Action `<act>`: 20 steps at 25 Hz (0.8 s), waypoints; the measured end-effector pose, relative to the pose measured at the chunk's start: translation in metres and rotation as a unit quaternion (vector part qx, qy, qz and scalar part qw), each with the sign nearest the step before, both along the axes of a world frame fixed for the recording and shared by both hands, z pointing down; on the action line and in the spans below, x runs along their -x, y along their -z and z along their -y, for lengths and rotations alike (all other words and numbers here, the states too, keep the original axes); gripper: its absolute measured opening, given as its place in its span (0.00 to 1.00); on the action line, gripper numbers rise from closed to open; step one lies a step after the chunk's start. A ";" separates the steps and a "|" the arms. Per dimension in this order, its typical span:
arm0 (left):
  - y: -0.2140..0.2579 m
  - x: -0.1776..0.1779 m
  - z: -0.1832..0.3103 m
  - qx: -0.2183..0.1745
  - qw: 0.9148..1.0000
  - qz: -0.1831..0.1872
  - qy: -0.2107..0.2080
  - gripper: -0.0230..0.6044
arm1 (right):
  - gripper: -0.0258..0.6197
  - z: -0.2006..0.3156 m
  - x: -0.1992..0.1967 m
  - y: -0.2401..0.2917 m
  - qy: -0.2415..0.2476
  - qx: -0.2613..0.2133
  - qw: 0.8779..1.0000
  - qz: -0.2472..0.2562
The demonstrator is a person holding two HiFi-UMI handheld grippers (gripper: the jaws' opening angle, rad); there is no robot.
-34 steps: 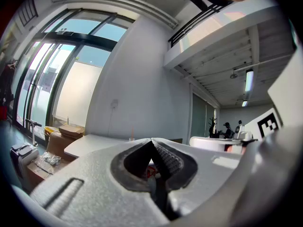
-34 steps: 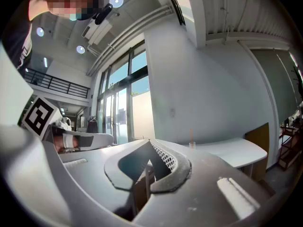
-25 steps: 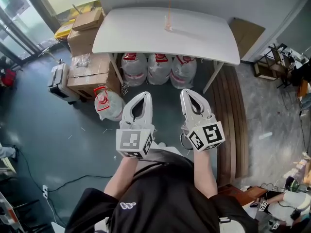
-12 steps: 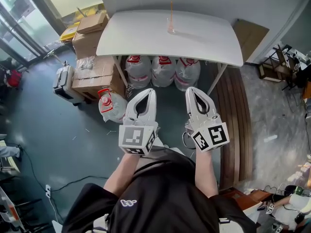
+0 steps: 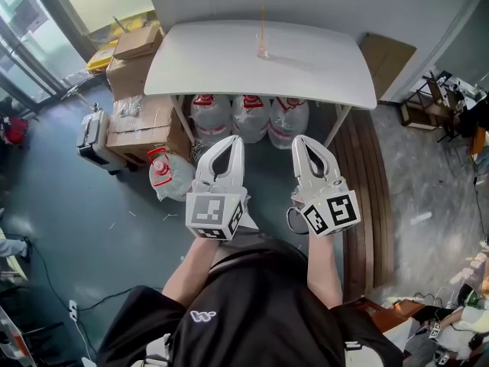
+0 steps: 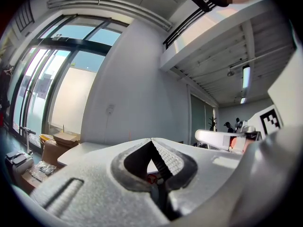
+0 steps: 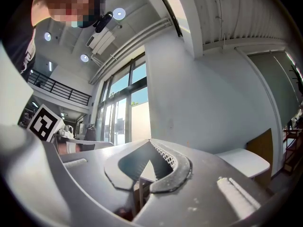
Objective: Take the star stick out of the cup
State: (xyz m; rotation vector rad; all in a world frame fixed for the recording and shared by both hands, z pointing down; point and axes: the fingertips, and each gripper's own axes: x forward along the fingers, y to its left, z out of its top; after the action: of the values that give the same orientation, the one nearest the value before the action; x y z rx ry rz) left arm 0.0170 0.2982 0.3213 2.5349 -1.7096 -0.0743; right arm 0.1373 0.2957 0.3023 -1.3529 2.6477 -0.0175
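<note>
So both tongs are nowhere near the action here. From the head view, the left tongs (image 5: 235, 138) and the right tongs (image 5: 298, 138) are held out side by side in front of the person, low down and well short of the desk (image 5: 321, 67), pointing roughly toward it. Each one has its marker cube (image 5: 214, 217) sitting at the back end, close to the person's body.

In each gripper view, the jaws are pressed together at the tips with nothing between them. There's only the little hollow gap behind the tips. So both pairs of tongs are closed and empty.

The star stick (image 5: 262, 23) is in the cup (image 5: 263, 50). It stands pretty much upright, a thin orange-ish line poking well above the rim. It's too small to make out the star itself. The cup is a small clear one sitting toward the far edge of the white desk, near the wall, about in the middle from left to right.

Under the desk there's a row of three big water jugs (image 5: 250, 112), with a fourth jug (image 5: 164, 170) out on the floor to the left. Cardboard boxes (image 5: 137, 125) are stacked beside the desk's left end, and some wooden boards (image 5: 363, 182) lie on the floor on the right.
</note>
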 end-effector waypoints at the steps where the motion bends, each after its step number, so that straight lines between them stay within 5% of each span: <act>1: 0.001 0.001 0.004 -0.002 1.000 -0.001 -0.001 0.04 | 0.05 0.004 -0.001 0.001 -0.002 -0.001 1.000 -0.001; 20: -0.019 0.036 0.134 0.001 1.000 -0.021 0.011 0.04 | 0.05 0.121 0.035 -0.021 -0.010 0.018 0.999 -0.028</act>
State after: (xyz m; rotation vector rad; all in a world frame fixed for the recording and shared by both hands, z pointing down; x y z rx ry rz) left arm -0.0186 0.1644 0.3401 2.4961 -1.7210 -0.1258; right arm 0.1024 0.1745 0.3234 -1.4126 2.6924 -0.0258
